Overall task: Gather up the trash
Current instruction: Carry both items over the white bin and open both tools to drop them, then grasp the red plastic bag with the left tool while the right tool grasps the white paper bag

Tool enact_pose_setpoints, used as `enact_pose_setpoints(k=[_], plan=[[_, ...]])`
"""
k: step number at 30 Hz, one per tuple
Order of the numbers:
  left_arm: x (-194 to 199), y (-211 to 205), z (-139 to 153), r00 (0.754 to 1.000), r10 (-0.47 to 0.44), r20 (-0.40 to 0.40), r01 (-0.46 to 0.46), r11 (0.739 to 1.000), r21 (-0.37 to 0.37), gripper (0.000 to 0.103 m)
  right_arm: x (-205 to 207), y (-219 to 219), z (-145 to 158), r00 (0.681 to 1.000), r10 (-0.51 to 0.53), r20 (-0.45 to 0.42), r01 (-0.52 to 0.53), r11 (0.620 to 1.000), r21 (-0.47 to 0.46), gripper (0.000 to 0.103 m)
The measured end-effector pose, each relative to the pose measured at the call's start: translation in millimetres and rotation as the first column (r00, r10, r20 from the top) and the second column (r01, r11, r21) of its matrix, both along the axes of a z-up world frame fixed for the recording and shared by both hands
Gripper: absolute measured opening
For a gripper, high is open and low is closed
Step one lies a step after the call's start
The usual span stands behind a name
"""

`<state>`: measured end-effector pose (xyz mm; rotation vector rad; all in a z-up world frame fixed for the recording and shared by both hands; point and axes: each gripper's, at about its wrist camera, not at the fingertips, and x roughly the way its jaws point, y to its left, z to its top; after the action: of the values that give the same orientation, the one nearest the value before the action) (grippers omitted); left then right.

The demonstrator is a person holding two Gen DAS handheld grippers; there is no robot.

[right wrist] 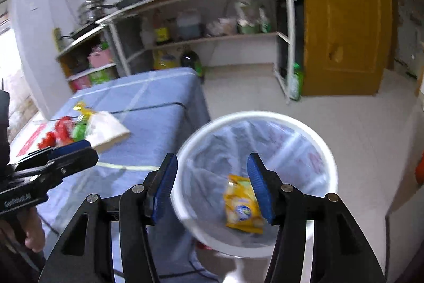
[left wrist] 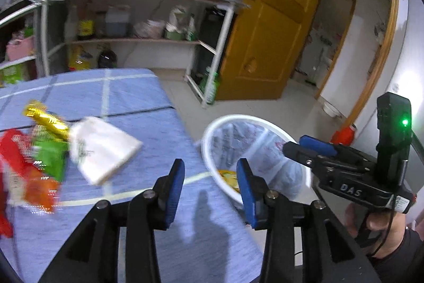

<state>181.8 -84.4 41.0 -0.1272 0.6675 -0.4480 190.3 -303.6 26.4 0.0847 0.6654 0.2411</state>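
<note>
Blue tablecloth; "DAS" on right tool

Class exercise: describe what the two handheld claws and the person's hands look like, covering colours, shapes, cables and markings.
Both the left claw and right claw have black angular linkages, silver pivot bolts and ribbed blue pads. The right one shows white lettering, a green light and a thin black cable. The bare hand meets a dark sleeve.

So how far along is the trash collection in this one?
Barely started. Done: one yellow packet lies in the lined bin. In hand: nothing; the right gripper is open above the bin and the left gripper is open over the table edge. Left: a gold wrapper, a white packet, green and red wrappers sit on the table.
</note>
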Motion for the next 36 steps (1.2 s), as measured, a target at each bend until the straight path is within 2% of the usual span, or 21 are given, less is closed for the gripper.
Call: enact_pose_setpoints(k=[10, 17, 21, 26, 31, 36], plan=[[-19.5, 95.7, 7.5, 0.979, 0.195, 0.054, -0.197, 0.980, 0.039, 0.043, 17.4, 80.7, 6.0, 0.982, 0.187, -0.007, -0.187, 0.982, 0.010, 0.056], [-25.4, 166.2, 1.6, 0.932, 0.353, 0.087, -0.360, 0.928, 0.096, 0.058, 45.8, 133.2, -3.7, 0.953, 0.300, -0.043, -0.300, 0.954, 0.007, 0.056], [-24.1, 199.0, -10.0, 0.905, 0.419, 0.066, -0.424, 0.899, 0.110, 0.059, 63.7, 154.7, -12.4, 0.935, 0.346, -0.072, -0.348, 0.937, -0.019, 0.056], [-16.2, 221.4, -33.4, 0.892, 0.451, 0.005, -0.448, 0.884, 0.133, 0.059, 94.9, 164.5, -23.7, 0.925, 0.365, -0.108, -0.371, 0.928, -0.042, 0.062], [-11.9, 228.4, -51.5, 0.883, 0.466, -0.050, -0.455, 0.878, 0.149, 0.059, 127.8, 160.7, -37.4, 0.915, 0.365, -0.173, -0.367, 0.930, 0.024, 0.062], [-5.8, 229.6, -64.0, 0.881, 0.464, -0.096, -0.445, 0.879, 0.170, 0.059, 143.3, 168.6, -51.8, 0.887, 0.402, -0.227, -0.401, 0.915, 0.055, 0.062]])
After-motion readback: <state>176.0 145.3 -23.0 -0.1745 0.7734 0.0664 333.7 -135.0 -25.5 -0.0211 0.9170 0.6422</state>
